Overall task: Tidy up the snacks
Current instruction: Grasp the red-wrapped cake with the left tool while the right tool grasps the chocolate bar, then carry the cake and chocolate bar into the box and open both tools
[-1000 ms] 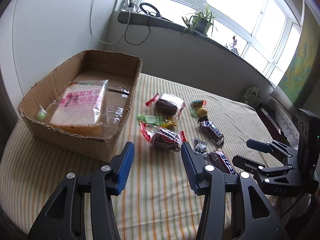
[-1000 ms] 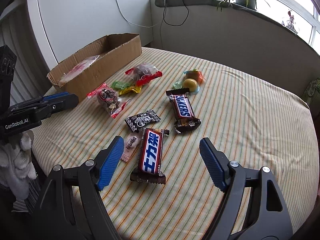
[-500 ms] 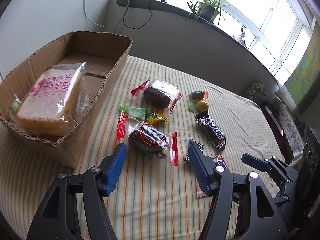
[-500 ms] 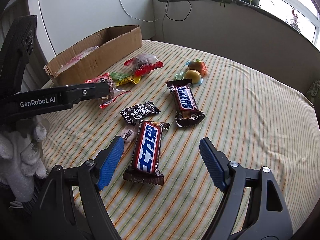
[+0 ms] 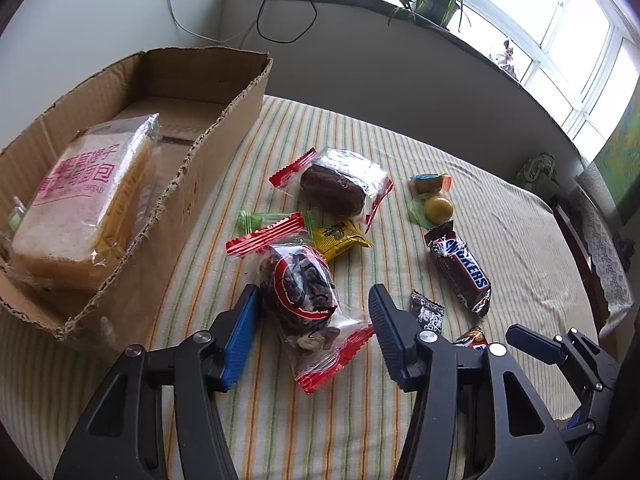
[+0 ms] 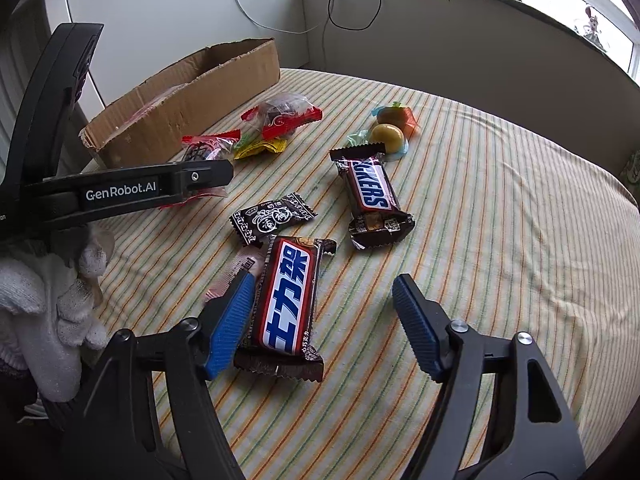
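Both tongs dropped, jaws narrowing: left gripper (image 5: 312, 332) spread round the cake packet (image 5: 304, 288), right gripper (image 6: 324, 320) spread round the chocolate bar (image 6: 286, 300); we should centre before squeezing

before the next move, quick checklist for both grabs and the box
1. Left gripper straddles the red-ended cake packet: ok. Its jaws have just been closing, with the packet between them.
2. Left pads pressing on that packet: not ok, a gap shows on the right side.
3. Right gripper over the Chinese-label Snickers bar: ok, though the bar lies off-centre, against the left pad. Its jaws have just been closing.
4. Right pads gripping the bar: not ok, the right pad stands clear.
5. Room in the cardboard box beside the bread pack: ok.
6. Pink wrapper clear of the right gripper's left pad: cannot tell.
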The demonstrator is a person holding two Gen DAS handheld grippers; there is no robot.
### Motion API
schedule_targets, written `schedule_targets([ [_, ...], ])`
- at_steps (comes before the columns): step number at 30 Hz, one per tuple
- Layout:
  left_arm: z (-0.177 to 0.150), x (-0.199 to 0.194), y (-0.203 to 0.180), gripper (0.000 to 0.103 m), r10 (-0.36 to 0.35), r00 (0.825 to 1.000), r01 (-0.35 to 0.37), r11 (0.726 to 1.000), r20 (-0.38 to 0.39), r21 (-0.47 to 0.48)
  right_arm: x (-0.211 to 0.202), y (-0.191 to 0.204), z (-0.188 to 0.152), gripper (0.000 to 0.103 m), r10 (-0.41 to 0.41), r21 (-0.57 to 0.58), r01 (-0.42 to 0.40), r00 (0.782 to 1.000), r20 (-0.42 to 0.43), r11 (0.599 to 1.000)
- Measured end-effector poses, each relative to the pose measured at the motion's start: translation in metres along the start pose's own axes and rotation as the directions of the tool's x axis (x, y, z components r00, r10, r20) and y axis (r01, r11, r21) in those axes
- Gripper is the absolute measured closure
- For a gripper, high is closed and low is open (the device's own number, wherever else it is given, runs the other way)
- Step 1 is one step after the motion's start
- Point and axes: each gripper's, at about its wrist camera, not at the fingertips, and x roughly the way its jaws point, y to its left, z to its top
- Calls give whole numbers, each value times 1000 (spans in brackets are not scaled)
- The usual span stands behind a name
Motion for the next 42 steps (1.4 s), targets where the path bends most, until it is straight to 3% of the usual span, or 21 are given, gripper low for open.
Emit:
schedule_targets([
  [3,-1,-1,0,70,5,1000,-5,1000,3,5,1,0,-1,49,3,3,-3,1000,-7,1000],
  [6,-3,-2,-2,70,2,1000,-2,1000,4,28,1,3,-1,73,-3,-7,3,1000,-9,1000],
  [24,-1,-37,-2,70,-40,997,37,998,67,42,-40,-1,7,73,0,27,-2,997,72,1000],
  [42,13,-90,42,70,-13,982,14,1000,189,-1,-59,41,57,73,28,-33,-23,987,158,999],
])
